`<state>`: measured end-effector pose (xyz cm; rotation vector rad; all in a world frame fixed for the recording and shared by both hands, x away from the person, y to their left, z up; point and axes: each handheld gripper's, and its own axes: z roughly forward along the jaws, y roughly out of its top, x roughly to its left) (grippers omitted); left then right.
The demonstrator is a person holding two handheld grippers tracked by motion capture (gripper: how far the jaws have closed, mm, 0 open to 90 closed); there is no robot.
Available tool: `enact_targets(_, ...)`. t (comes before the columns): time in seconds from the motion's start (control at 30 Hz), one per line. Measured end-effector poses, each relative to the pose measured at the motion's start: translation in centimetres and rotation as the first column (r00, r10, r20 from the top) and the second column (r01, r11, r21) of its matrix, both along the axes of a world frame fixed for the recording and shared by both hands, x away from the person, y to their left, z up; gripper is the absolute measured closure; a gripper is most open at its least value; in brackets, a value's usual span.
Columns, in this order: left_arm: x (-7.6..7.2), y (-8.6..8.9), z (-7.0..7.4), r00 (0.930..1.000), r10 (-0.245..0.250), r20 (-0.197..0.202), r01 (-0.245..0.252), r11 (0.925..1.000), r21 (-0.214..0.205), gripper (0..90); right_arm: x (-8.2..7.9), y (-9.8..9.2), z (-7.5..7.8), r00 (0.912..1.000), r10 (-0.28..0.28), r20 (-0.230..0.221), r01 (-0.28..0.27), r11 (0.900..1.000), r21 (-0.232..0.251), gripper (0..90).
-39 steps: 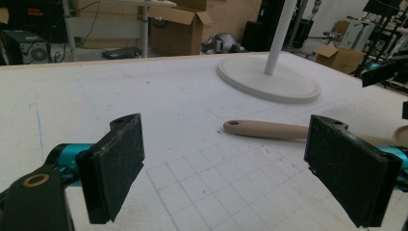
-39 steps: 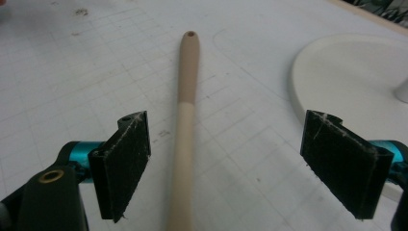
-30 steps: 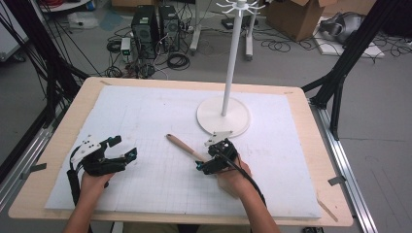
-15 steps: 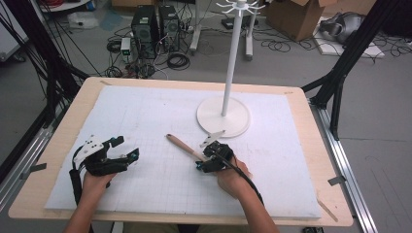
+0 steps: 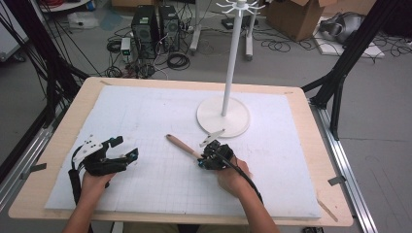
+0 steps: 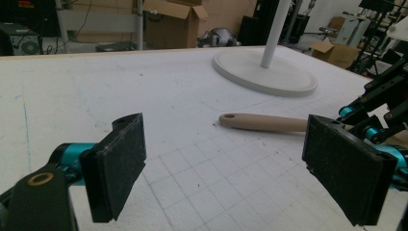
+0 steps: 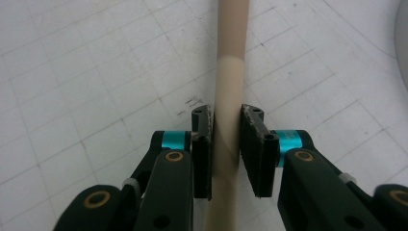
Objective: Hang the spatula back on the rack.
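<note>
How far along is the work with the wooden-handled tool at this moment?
Done: the right gripper has just closed its jaws onto the light wooden-handled tool, pads on both sides of the handle. In hand: the grip; the tool lies flat on the white gridded mat. Left: lifting it, perhaps toward the white hook stand, a guess. The left gripper rests open, holding nothing.

The high view looks forward and down over the whole table [image 5: 58, 194]. Both gripper views sit low and close to the white mat [image 6: 144, 86], sharing the wooden handle [image 6: 262, 122] with it.
</note>
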<state>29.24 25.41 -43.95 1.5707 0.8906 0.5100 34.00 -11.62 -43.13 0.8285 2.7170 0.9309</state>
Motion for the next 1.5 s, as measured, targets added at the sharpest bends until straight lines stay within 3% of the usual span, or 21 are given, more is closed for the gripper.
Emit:
enact_targets(0.03,0.0,-0.1,0.0,1.0,0.0,0.002,0.0,1.0,-0.002,16.0,0.0,0.0,0.1,0.9999,-0.005,-0.01,0.005,1.0,-0.002,78.2)
enact_targets(0.13,0.1,-0.2,0.0,1.0,-0.009,0.004,0.009,0.9999,0.008,16.6,-0.2,0.2,0.1,0.9995,0.022,0.024,-0.022,0.9995,-0.022,78.5)
enact_targets(0.2,0.1,-0.3,0.0,1.0,-0.008,0.002,0.008,0.9999,0.005,16.8,-0.2,-0.1,0.2,0.9996,0.016,0.022,-0.016,0.9999,-0.005,78.6)
enact_targets(0.37,0.1,-0.4,0.1,0.9999,-0.011,0.003,0.011,0.9999,-0.007,17.2,-0.3,-0.9,0.9,0.9991,-0.01,0.04,0.007,0.9975,0.071,78.6)
enact_targets(0.5,0.0,-0.6,0.6,0.9997,-0.024,0.005,0.024,0.9995,-0.022,17.4,-0.5,-1.8,2.1,0.9979,-0.03,0.057,0.021,0.9886,0.149,78.6)
enact_targets(0.63,0.0,-1.4,1.6,0.9985,-0.053,0.015,0.053,0.9985,-0.016,18.2,-1.1,-2.4,3.4,0.9932,-0.043,0.108,0.021,0.9806,0.195,78.5)
enact_targets(0.73,0.3,-2.0,2.7,0.9968,-0.078,0.017,0.078,0.9969,-0.011,19.3,-1.5,-2.6,4.0,0.9865,-0.065,0.15,0.031,0.9753,0.219,78.4)
enact_targets(0.9,1.3,-3.6,4.8,0.9906,-0.136,0.008,0.137,0.9889,-0.059,30.7,-2.5,-2.4,4.5,0.9721,-0.087,0.218,0.027,0.9645,0.263,78.4)
enact_targets(1.07,2.4,-5.8,7.0,0.9857,-0.168,0.009,0.169,0.9844,-0.05,32.1,-3.3,-2.2,5.1,0.9576,-0.106,0.268,0.025,0.9566,0.29,78.4)
enact_targets(1.13,2.9,-6.6,7.7,0.9871,-0.16,0.004,0.16,0.9868,-0.022,32.3,-3.6,-2.2,5.3,0.9501,-0.116,0.29,0.025,0.9532,0.301,78.4)
enact_targets(1.23,3.4,-7.5,8.3,0.9896,-0.144,0.001,0.144,0.9896,0.002,32.2,-3.9,-2.2,5.6,0.9444,-0.119,0.306,0.014,0.9451,0.326,78.4)
enact_targets(1.5,4.2,-9.2,8.8,0.9821,-0.188,-0.009,0.188,0.9818,-0.031,32.3,-4.5,-1.5,5.7,0.933,-0.121,0.339,-0.003,0.9396,0.342,78.3)
